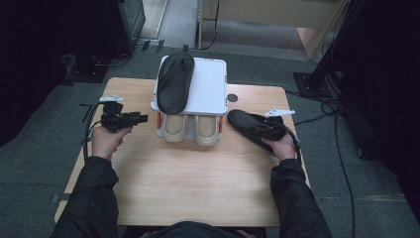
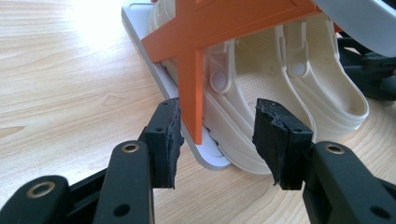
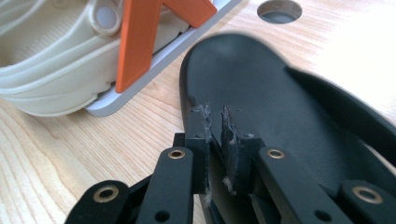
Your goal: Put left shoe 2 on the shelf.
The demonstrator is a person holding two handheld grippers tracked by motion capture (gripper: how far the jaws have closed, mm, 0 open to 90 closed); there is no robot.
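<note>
Right hand-held gripper point(image 3: 215, 140) on one of two black slippers point(image 1: 174, 82), two cream clogs point(image 1: 190, 128).

Whole near half of the table point(image 1: 198, 188) is open. Further back, the two-tier shoe rack point(image 1: 210, 84) blocks the middle, black slipper point(image 1: 250, 126) sits just beside it.

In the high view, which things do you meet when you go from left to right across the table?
Left tongs → black shoe on the white rack → pair of cream clogs → round hole in the table → black shoe gripped by the right tongs.
</note>
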